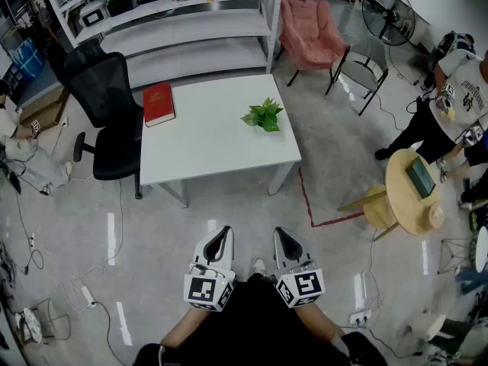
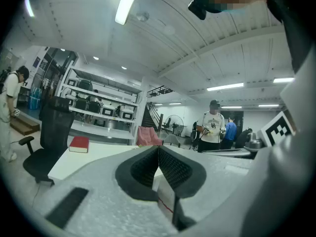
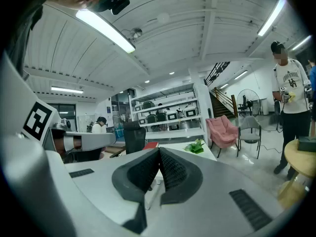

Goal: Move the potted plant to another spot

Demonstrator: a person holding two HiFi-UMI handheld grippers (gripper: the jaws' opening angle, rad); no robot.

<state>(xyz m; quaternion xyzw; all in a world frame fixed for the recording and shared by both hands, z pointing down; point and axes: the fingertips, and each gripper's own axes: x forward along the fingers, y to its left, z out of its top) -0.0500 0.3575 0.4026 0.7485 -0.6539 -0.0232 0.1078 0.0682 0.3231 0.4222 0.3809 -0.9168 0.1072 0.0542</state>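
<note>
A small green potted plant (image 1: 263, 116) sits on the right half of a white table (image 1: 206, 139); in the right gripper view the plant (image 3: 196, 146) shows far ahead on that table. Both grippers hang close to my body, well short of the table's near edge. My left gripper (image 1: 222, 235) is shut and holds nothing, its jaws meeting at the tips (image 2: 158, 148). My right gripper (image 1: 284, 235) is shut and empty as well, its tips (image 3: 159, 150) pressed together.
A red book (image 1: 158, 104) lies on the table's far left. A black office chair (image 1: 107, 117) stands left of the table, white shelves (image 1: 191, 29) behind, a pink chair (image 1: 310, 36) and a grey chair (image 1: 364, 69) at back right. A round wooden table (image 1: 415, 191) and people are at right. Cables run over the floor.
</note>
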